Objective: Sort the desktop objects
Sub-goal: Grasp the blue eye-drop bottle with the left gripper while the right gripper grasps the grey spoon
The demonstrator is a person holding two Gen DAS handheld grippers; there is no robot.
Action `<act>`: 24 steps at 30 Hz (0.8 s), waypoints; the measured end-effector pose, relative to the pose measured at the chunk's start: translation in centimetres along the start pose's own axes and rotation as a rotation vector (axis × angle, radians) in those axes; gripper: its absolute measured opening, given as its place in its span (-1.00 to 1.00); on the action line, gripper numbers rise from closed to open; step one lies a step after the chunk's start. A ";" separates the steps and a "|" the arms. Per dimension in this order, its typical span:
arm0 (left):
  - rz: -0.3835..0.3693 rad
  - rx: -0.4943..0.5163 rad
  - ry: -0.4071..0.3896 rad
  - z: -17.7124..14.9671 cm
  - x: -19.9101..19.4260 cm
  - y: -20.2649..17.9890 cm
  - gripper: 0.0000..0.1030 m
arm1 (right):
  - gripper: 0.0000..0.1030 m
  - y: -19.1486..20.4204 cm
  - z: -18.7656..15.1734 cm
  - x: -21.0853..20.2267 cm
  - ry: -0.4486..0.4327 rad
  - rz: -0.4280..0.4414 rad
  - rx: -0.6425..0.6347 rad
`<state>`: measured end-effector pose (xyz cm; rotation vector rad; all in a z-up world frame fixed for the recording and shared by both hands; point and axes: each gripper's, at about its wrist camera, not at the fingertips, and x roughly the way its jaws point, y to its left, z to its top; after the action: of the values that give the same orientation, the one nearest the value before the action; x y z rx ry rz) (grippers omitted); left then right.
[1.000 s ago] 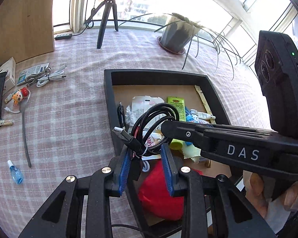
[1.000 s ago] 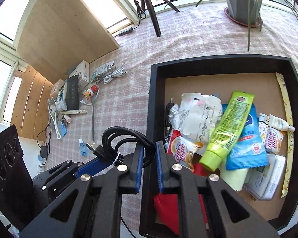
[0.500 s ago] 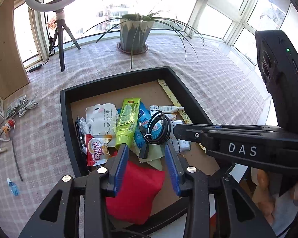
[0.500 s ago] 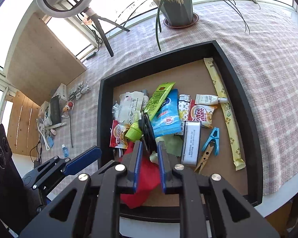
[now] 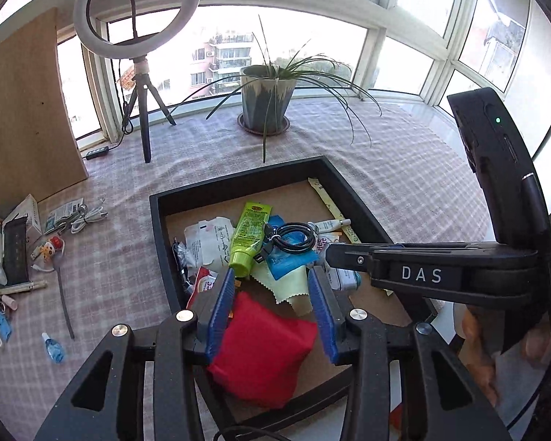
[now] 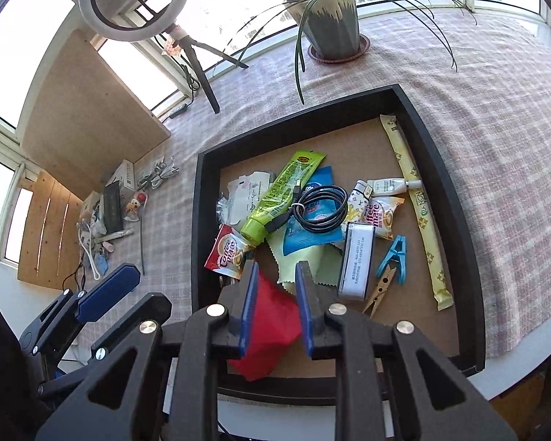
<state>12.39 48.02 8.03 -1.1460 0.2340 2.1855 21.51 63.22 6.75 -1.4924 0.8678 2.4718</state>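
I saw strong daylight pouring in through the windows (image 5: 404,55) behind the table; the panes were blown out to near white in both views; the checked tablecloth (image 6: 496,110) looked washed out where sun struck it; the plant (image 5: 268,99) stood backlit and dark; the fisheye bent the frames and blackened the corners; the tray (image 6: 196,220) stayed sharp, without blur.

The coiled cable (image 6: 321,209) lies in the tray (image 6: 455,198), atop a tube (image 6: 275,198) and packet (image 6: 308,231); the plant pot (image 6: 330,25) stands behind the tray's far edge.
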 end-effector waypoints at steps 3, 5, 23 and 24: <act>0.015 -0.023 0.001 -0.2 -0.1 0.9 -0.14 | -0.58 1.1 0.0 0.4 0.005 0.004 -0.022; 0.027 -0.042 0.010 -0.4 0.0 1.8 -0.10 | -0.52 1.8 0.0 0.8 0.007 0.004 -0.037; 0.243 -0.456 0.149 -8.2 1.8 19.9 -0.10 | -0.29 12.7 -0.4 7.7 0.102 0.061 -0.257; 0.249 -0.484 0.158 -8.7 1.7 21.1 -0.10 | -0.29 13.6 -0.4 8.4 0.109 0.061 -0.275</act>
<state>4.44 28.71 -1.40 -1.6310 -0.1008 2.4491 12.32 50.25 5.07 -1.7245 0.6163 2.6643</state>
